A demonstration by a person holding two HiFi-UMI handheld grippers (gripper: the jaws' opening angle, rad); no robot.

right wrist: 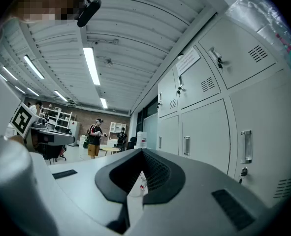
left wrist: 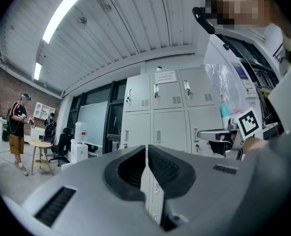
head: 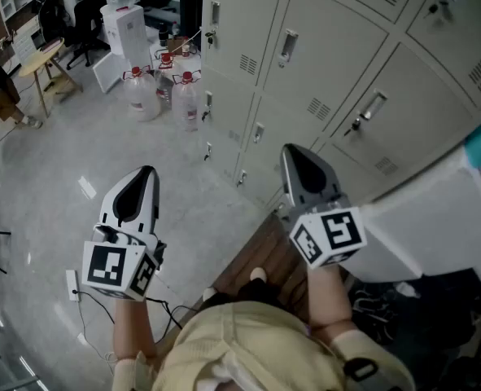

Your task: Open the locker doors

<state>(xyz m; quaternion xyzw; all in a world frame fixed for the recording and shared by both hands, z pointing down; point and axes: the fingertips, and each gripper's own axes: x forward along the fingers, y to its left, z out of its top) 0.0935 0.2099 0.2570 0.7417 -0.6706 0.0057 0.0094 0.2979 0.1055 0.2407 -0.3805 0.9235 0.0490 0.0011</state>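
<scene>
Head view first: looking steeply down, the bank of pale grey metal lockers (head: 321,63) runs along the upper right, and every door I can see is shut, each with its small upright handle. The left tongs (head: 146,173) hang over the shiny grey floor (head: 53,177), well apart from the lockers. The right tongs (head: 291,153) point at the lower row of doors and sit near them, though I can't tell from here whether the tip touches. Two clear water jugs with red caps (head: 163,94) stand on the floor just beside the locker end, with a white water dispenser (head: 126,24) behind them. Left gripper view: the left tongs (left wrist: 146,149) are pressed together, ribbed pads meeting with nothing in between. The grey lockers (left wrist: 170,107) stand straight ahead, doors all shut, and the other gripper's marker cube (left wrist: 248,123) pokes in on the right. Two people (left wrist: 18,124) stand far off on the left. Right gripper view: the right tongs (right wrist: 141,154) are also pressed together and empty. The lockers (right wrist: 209,112) fill the right side, doors shut, and a silver door handle (right wrist: 246,146) is near the tongs but off to the right of them, not touching.
</scene>
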